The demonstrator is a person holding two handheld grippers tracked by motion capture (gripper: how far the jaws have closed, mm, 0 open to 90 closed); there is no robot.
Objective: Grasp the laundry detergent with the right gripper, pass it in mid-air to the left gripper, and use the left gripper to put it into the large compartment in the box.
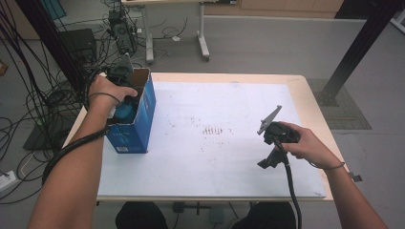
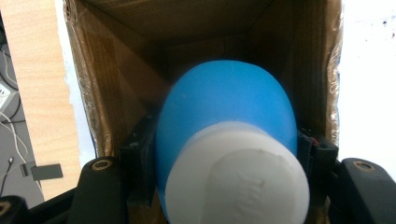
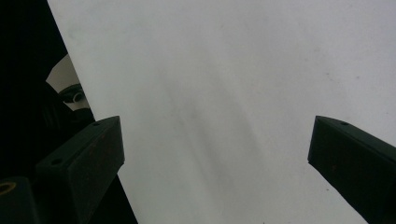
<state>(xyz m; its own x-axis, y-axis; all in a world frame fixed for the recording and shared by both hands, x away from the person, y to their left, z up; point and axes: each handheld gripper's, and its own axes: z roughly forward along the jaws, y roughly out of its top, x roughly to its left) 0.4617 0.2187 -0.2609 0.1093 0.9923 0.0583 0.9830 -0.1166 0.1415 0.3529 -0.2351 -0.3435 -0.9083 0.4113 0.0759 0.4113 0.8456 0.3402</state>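
Left hand-held gripper [image 2: 224, 186]: its black jaws are clamping a blue rounded plastic bottle with a white cap [image 2: 224, 121] from both sides, the pads pressing on the blue body; in the high view this hand-held gripper [image 1: 125, 98] is pointing down into the open top of the box.

Blue bottle: it is sitting between the jaws, white cap toward the camera and blue body facing into the box; in the high view a patch of its blue [image 1: 125, 112] is showing just below the person's left hand [image 1: 107, 91], inside the box opening.

Box: an upright blue cardboard carton with a brown interior [image 1: 136, 126] is standing at the left edge of the bench, top open; in the left gripper view its brown inner walls [image 2: 116, 84] are surrounding the bottle on all sides.

Right hand-held gripper [image 1: 268, 155]: the person's right hand [image 1: 305, 143] is holding it low over the right part of the bench, well apart from the box; in the right gripper view its jaws are standing wide, with nothing between them.

Bench: a white-topped surface with a pale wooden border [image 1: 224, 157] is carrying the box; faint dark smudges [image 1: 212, 130] are lying near its middle.
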